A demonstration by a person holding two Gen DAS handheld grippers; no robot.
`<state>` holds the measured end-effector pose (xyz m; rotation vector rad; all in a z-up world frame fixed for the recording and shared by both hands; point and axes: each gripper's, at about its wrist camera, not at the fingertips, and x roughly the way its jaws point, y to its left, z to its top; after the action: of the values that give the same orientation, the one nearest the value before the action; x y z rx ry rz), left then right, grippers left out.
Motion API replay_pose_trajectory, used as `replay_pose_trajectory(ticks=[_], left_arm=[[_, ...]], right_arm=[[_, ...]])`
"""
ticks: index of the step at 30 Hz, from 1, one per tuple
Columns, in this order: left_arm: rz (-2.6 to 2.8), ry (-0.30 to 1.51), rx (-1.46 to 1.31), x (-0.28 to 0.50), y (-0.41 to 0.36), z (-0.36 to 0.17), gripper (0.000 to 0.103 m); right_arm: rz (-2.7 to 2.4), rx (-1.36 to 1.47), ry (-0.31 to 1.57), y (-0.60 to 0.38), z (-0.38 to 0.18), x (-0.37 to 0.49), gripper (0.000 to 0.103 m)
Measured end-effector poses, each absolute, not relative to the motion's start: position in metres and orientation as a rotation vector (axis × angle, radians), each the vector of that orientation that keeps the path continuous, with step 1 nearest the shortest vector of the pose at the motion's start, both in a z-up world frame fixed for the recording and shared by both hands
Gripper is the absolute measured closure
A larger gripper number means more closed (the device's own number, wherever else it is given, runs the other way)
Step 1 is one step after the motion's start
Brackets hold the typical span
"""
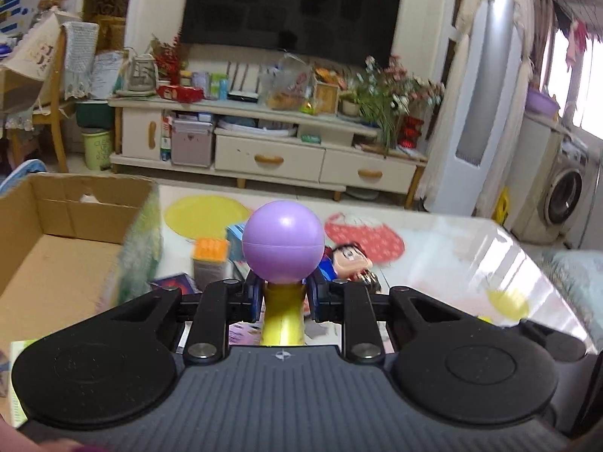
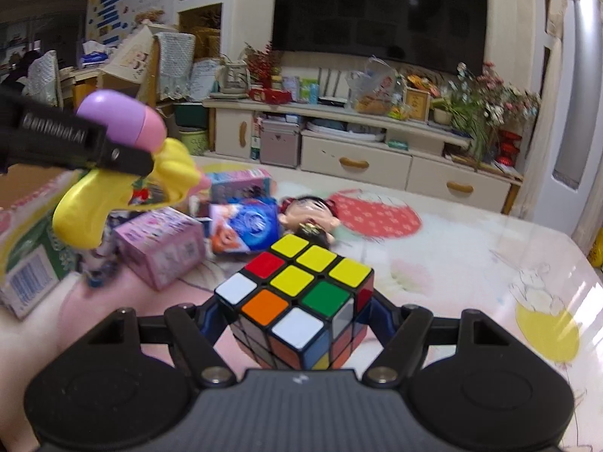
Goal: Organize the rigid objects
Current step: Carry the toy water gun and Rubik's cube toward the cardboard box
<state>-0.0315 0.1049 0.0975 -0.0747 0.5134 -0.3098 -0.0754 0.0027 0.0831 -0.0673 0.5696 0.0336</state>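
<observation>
Yellow plastic, the stem of a purple-headed toy (image 1: 282, 252), is pinched between the left gripper (image 1: 283, 301) fingers, lifted beside the cardboard box (image 1: 56, 256). The right gripper (image 2: 297, 324) clamps a Rubik's cube (image 2: 301, 301) above the table (image 2: 471, 263). Both await boxing; a doll (image 2: 312, 214) and small cartons (image 2: 162, 248) remain scattered.

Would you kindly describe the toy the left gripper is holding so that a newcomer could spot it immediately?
Start at the open cardboard box on the table's left; just right of it, the left gripper is shut on the toy. It has a yellow stem topped by a smooth lilac ball, unlike the boxy packages and the doll lying behind it.
</observation>
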Motion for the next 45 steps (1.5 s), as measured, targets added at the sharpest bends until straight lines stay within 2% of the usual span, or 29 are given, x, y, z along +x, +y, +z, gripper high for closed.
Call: replay_pose_trajectory(ticks=[14,27,42,45], left_arm=[[-0.091,0.456,-0.129,-0.034,0.191,0.125,0.077],[0.093,0.575,-0.239,-0.005,0.256,0.118,0.076],[0.122,0.647,-0.260,-0.003,0.253,0.115,0.076],[0.123,0.653,-0.259,-0.003,0.251,0.115,0.076]], right_arm=[[0.197,-0.117,0.484,0.092,0.127,-0.052,0.030],[0.358,-0.225,0.462,0.187,0.142,-0.010,0.030],[0.398,-0.338,0.521,0.233,0.121,0.011,0.030],[0.399,-0.341,0.523,0.234,0.120,0.009,0.033]])
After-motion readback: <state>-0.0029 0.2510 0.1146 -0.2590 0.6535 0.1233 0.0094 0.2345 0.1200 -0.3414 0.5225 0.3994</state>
